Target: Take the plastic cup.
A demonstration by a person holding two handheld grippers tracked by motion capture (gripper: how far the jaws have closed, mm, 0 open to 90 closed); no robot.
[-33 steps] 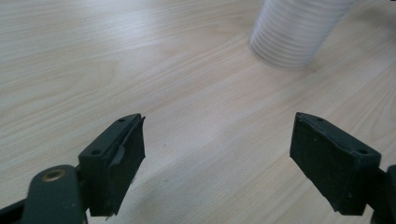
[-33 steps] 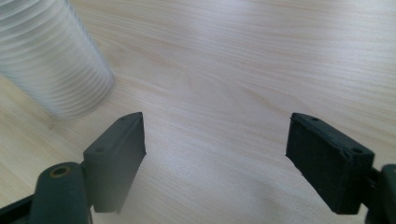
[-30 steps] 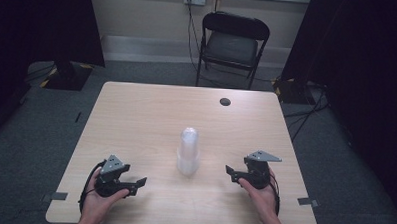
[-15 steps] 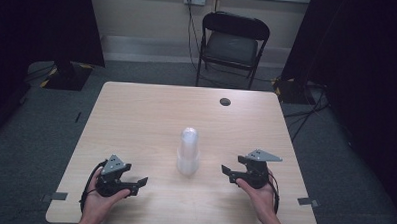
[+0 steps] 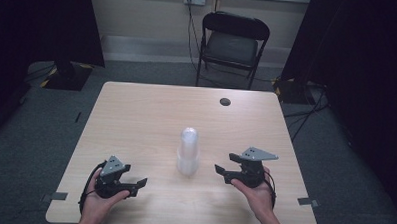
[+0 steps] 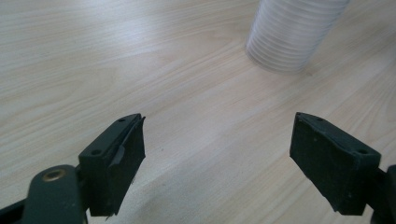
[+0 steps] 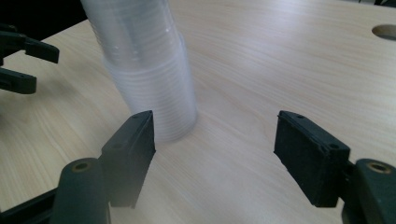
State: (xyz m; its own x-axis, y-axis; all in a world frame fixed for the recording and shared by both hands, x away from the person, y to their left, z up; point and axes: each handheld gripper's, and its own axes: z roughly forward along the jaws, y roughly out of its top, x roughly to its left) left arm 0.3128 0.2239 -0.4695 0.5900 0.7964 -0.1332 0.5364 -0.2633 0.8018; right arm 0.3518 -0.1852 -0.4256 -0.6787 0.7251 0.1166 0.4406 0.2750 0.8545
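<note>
Two claws flank a stack of clear plastic cups (image 5: 188, 152) that stands upright near the middle of the counter (image 5: 136, 115), a little toward the person's side; the right claw (image 5: 223, 165) has crept inward and risen slightly over the last second, closing some of the gap to the stack, while the left claw (image 5: 140, 185) has barely stirred and sits low by the near edge; the stack itself has not moved. Both claws are spread wide with nothing between the jaws; in the right gripper view the stack rises just ahead of the jaws and off toward one side, not yet between them, and in the left gripper view only its ribbed base (image 6: 292, 37) shows, well ahead and off-centre. That drift suggests the right hand is leading the approach, likely to take hold of the stack or lift a cup off it, though no contact is made yet; the small dark hole (image 5: 225, 101) near the far edge plays no part.
</note>
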